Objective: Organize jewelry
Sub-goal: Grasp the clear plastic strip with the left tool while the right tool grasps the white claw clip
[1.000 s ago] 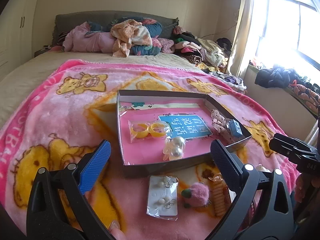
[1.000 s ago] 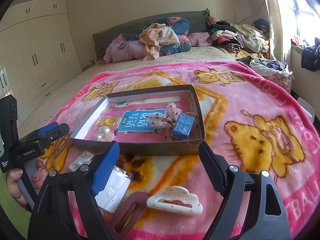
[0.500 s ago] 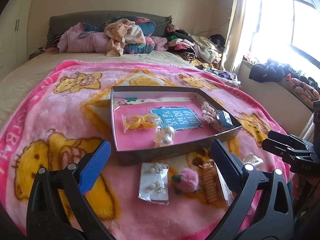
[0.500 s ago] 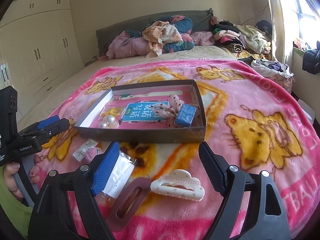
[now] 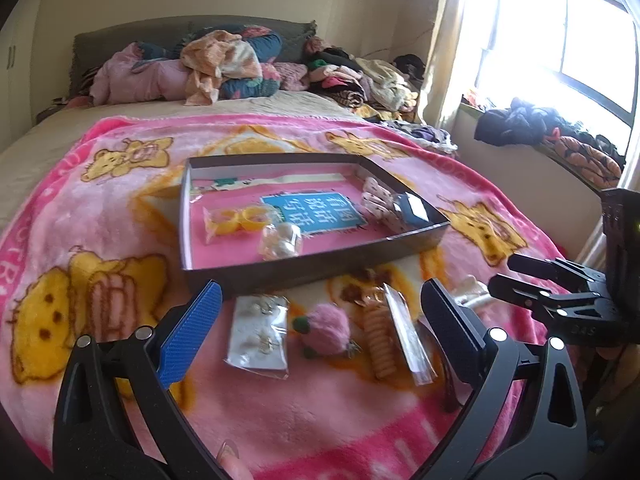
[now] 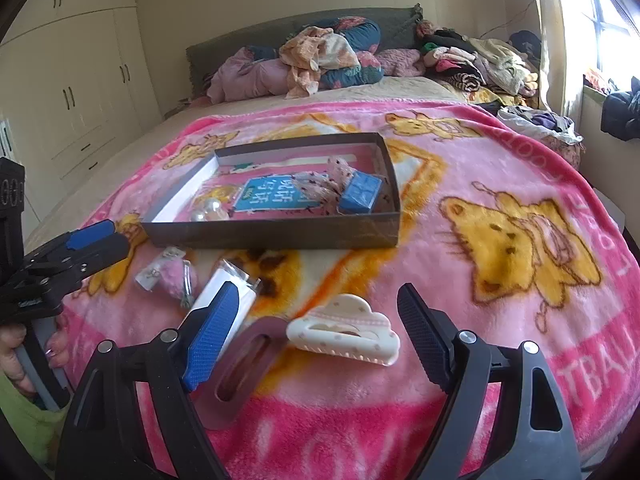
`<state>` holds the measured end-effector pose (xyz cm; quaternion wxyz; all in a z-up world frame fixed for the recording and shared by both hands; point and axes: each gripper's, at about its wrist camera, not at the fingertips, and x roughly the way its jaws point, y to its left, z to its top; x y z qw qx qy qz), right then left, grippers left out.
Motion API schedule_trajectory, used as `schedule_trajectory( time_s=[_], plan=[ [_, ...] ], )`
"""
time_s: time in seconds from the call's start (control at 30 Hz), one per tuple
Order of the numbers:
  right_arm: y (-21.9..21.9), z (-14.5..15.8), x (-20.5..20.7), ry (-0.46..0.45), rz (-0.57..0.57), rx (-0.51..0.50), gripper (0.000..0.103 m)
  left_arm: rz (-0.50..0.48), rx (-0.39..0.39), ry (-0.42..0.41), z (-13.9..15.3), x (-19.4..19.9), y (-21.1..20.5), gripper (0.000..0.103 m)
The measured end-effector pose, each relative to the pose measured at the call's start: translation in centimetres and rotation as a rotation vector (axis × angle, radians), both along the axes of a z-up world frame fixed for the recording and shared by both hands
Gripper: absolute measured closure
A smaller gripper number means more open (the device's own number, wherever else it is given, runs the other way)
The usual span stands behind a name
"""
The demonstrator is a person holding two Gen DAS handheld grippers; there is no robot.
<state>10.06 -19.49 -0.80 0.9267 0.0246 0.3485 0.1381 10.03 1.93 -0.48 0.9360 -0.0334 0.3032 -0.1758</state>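
A shallow dark box (image 5: 304,270) (image 6: 276,236) lies on the pink blanket and holds yellow rings (image 5: 236,220), pearl earrings (image 5: 282,240), a blue card (image 5: 316,212) and a small blue box (image 6: 362,194). In front of it lie a bagged earring card (image 5: 258,338), a pink pompom (image 5: 328,330), an orange spiral tie (image 5: 380,348) and a clear packet (image 5: 406,336). My left gripper (image 5: 320,320) stands open above these. My right gripper (image 6: 316,328) is open, with a cream cloud-shaped hair clip (image 6: 344,330) between its fingers untouched, and a mauve clip (image 6: 240,372) beside.
The pink bear-print blanket (image 6: 500,240) covers the near part of a bed. Piled clothes (image 5: 224,64) sit at the headboard. Wardrobes (image 6: 80,80) stand to the left, and a window sill with clothes (image 5: 540,124) to the right.
Both grippers have drawn back from the box and sunk slightly, so more loose items in front of it show. Both pairs of jaws stay wide.
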Motion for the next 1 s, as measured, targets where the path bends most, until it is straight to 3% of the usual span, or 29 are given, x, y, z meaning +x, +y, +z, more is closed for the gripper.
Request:
schedule_trajectory(
  time_s=[0.37,0.57,0.83,1.0],
  plan=[
    [-0.9,-1.0,-0.3,0.027,-0.027,-0.028,0.024,-0.084,0.005,0.034,-0.9,-1.3,-2.3,0.019],
    [-1.7,-1.5,-0.3,0.042,-0.051,-0.032,0.024,-0.136,0.02,0.064,-1.6,-1.6,-3.8,0.035],
    [-2.7,-2.2,0.0,0.065,-0.07,-0.029,0.024,-0.19,0.057,0.111,-3.3,-1.8,-5.4,0.075],
    [-2.9,-2.8,0.2,0.085,-0.066,-0.023,0.024,-0.201,0.061,0.147,-4.1,-1.5,-5.9,0.079]
  ],
)
